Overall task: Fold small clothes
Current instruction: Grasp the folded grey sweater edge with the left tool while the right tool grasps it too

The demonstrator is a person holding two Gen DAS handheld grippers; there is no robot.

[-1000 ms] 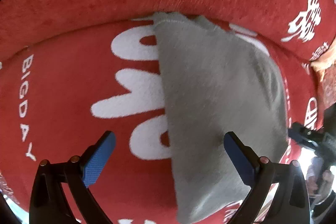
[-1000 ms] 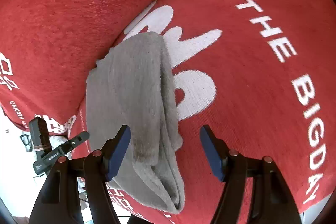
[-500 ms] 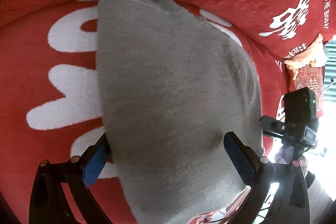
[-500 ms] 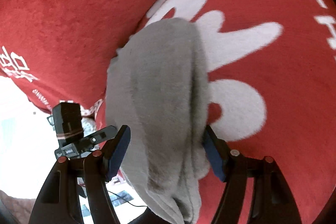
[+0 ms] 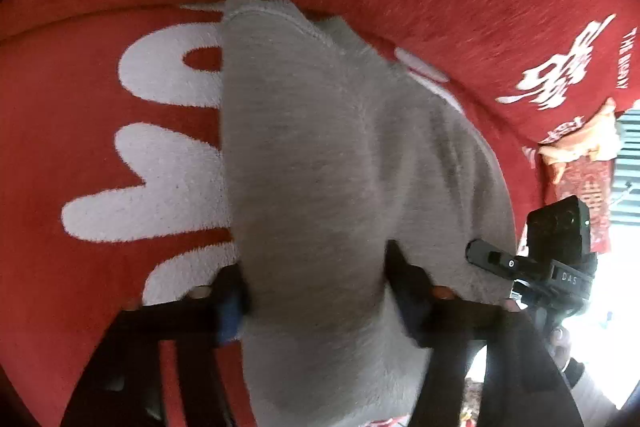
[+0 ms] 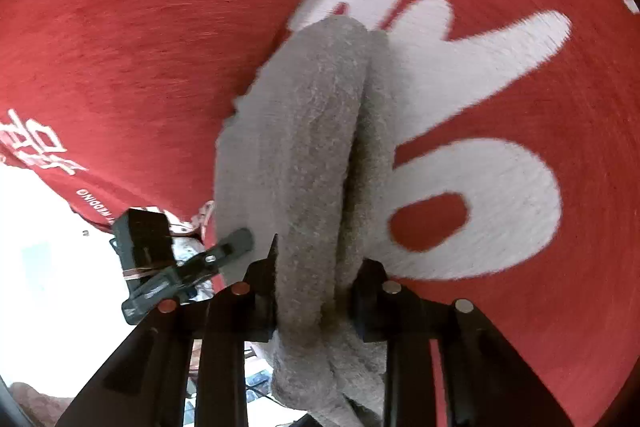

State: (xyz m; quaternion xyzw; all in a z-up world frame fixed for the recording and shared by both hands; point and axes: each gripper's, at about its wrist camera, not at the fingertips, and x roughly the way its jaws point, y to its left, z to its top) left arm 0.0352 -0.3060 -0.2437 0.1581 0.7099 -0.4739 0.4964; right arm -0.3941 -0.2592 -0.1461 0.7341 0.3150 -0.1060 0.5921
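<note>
Between the left tool's pads: the grey garment point(image 5: 320, 167) is bunched there, and the left tool point(image 5: 316, 291) has just been closing and now pinches its near edge.
Right tool: the right tool point(image 6: 316, 291) has also just been closing, and it clamps a thick rolled fold of the same grey cloth point(image 6: 304, 147), both pads pressed into it.
Why two grips: one on each side of the near end, I judge, so the piece can be lifted evenly and laid over itself.
Where the garment lies: ahead of both tools, stretched away over the red cover point(image 5: 100, 307) with big white lettering point(image 5: 160, 155), its far hem at the crease where the cover rises.
Off to the side: from the left tool, the other tool's black camera block point(image 5: 560, 231) sits just right of the cloth.
Beyond it: orange and red fabric point(image 5: 576, 151) near a bright opening.
In the way: nothing lies on the cloth, but the raised red bank past the far hem leaves little room forward.
</note>
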